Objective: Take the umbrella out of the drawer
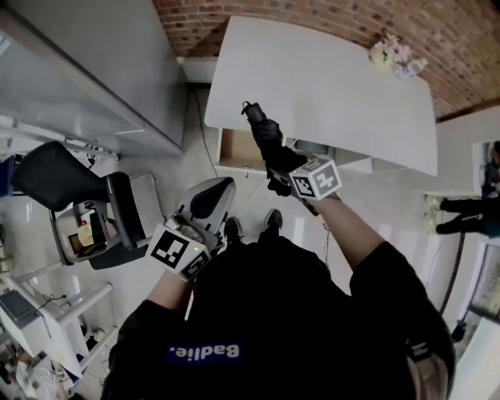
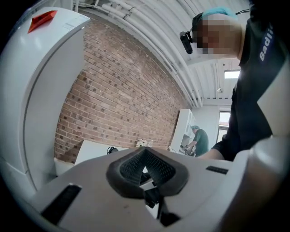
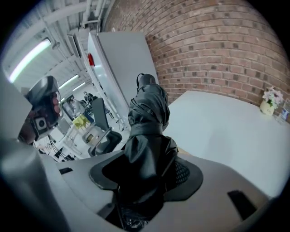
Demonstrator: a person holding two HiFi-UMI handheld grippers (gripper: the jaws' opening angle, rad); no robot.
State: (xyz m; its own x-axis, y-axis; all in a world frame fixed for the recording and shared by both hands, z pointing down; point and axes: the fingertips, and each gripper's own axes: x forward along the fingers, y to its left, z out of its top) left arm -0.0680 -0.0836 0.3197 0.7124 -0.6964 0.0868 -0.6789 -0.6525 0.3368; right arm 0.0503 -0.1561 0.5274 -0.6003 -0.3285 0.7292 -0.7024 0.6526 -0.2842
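A folded black umbrella [image 1: 264, 139] with a wrist strap at its tip is held up in front of the white table [image 1: 328, 86]. It hangs above the open wooden drawer [image 1: 234, 150] under the table's edge. My right gripper [image 1: 280, 176] is shut on the umbrella's lower end. In the right gripper view the umbrella [image 3: 147, 118] rises from between the pads, filling the gap of the right gripper [image 3: 145, 176]. My left gripper [image 1: 217, 194] hangs lower at the left, away from the drawer, with its jaws together and nothing in them. The left gripper [image 2: 146, 170] points level towards the brick wall.
A black office chair [image 1: 70, 187] stands at the left beside a grey cabinet [image 1: 94, 62]. A small vase of flowers [image 1: 394, 56] sits on the table's far corner. Another person [image 1: 469, 211] stands at the right edge. The brick wall [image 1: 312, 16] backs the table.
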